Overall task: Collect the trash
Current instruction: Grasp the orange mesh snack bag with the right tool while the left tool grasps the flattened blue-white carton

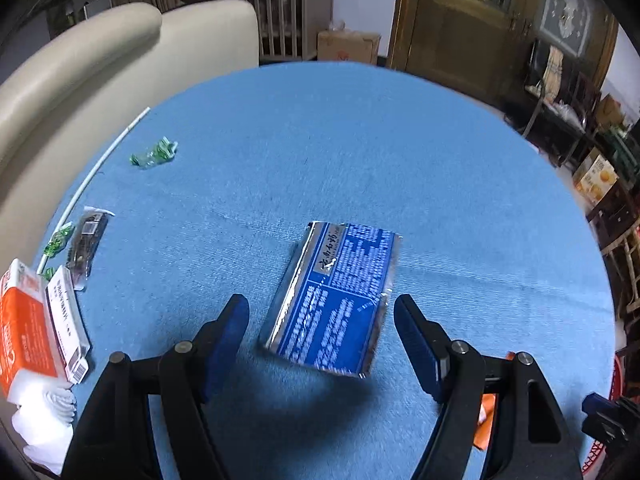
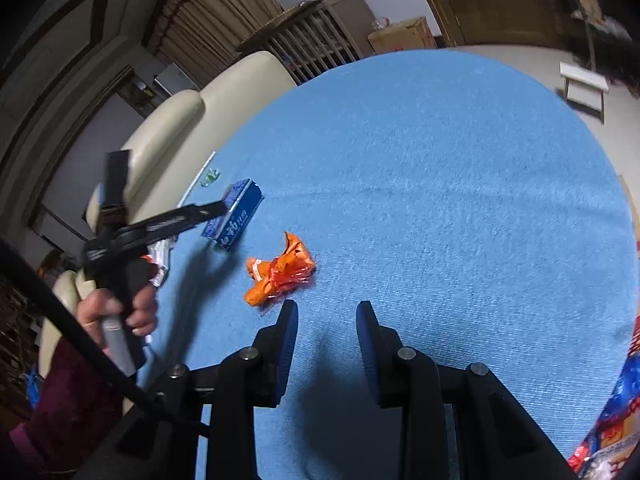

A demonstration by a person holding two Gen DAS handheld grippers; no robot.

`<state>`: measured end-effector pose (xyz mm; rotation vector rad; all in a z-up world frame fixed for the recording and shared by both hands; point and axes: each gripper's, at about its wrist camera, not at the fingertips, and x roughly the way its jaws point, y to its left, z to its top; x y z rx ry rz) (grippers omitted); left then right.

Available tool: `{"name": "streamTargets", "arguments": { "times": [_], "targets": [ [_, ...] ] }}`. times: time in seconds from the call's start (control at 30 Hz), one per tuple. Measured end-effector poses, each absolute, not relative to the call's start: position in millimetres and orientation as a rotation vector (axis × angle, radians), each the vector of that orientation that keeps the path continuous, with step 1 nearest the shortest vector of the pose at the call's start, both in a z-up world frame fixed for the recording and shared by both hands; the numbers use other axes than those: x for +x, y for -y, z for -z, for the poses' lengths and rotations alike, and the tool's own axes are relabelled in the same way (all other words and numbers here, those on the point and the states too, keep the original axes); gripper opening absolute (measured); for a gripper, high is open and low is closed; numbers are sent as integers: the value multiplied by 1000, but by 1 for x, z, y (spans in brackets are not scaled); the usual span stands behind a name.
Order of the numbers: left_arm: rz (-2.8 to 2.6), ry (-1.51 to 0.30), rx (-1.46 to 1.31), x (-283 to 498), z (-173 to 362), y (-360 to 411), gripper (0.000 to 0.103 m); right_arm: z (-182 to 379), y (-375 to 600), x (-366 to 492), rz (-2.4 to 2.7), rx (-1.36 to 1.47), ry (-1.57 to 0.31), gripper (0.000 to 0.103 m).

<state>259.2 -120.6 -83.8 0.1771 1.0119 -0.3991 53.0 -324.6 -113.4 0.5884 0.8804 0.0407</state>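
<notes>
Left tool (image 1: 320, 320) hangs over blue foil pouch (image 1: 334, 300), jaws wide either side, not touching it; lined up for pickup, I'd guess. Pouch lies flat mid-worktop (image 1: 440, 160). White Chinese print on it, too blurry to read.

Right tool (image 2: 327, 322) narrow, nearly closed, nothing between pads. Crumpled orange wrapper (image 2: 280, 270) lies just ahead of it.

Green wrapper scraps (image 1: 154, 154) and orange-white tissue pack (image 1: 24, 320) sit along left edge.
</notes>
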Motion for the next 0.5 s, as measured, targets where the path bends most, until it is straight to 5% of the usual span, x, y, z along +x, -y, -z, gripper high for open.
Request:
{"name": "streamTargets", "arguments": {
  "times": [0.07,0.17,0.5],
  "targets": [
    [406,-1022,161,264,88,120,75,115,326,53,-58,609,-891,36],
    [445,-1036,124,269,95,117,75,125,321,64,-65,637,-934,69],
    [507,-972,103,251,100,108,67,128,282,120,-42,643,-1005,70]
  ]
}}
